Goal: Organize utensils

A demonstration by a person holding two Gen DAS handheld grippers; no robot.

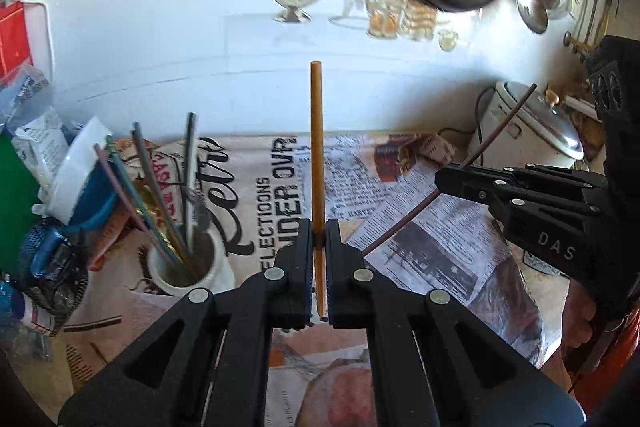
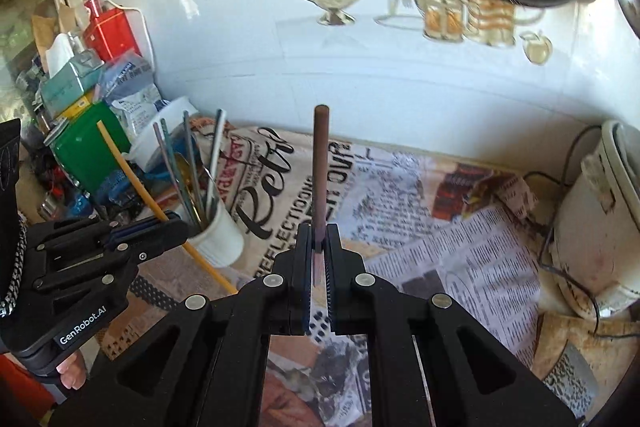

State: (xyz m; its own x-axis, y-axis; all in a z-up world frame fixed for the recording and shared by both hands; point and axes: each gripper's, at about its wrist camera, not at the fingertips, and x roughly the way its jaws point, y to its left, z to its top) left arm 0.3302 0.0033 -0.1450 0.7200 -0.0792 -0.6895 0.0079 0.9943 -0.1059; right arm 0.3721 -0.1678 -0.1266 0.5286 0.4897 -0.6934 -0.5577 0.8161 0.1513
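The left gripper (image 1: 319, 239) was clenched on a slim yellow-tan stick, probably a chopstick or straw (image 1: 316, 147), pinched low on its length so that most of it stood out past the fingertips. The right gripper (image 2: 319, 239) was clamped the same way on a thin dark-brown stick (image 2: 321, 167), which likewise projected forward. Holding each near one end left a long free length to steer, which would suit lowering it tip-first into a narrow opening.

Both were held above the counter, covered with a newspaper-print cloth (image 2: 460, 259), and neither stick touched it. The likely target, a white cylindrical ceramic cup (image 2: 218, 239), stood at the left by the cluttered corner and already held several thin utensils (image 2: 188, 167) leaning against its rim. Upright storage there kept them bundled and off the cloth.

The two grippers were side by side, near but apart, so the sticks did not cross. The left one was nearer the cup and seemed better placed to go first. A white lidded cooker (image 2: 600, 219) sat at the far right, well clear.
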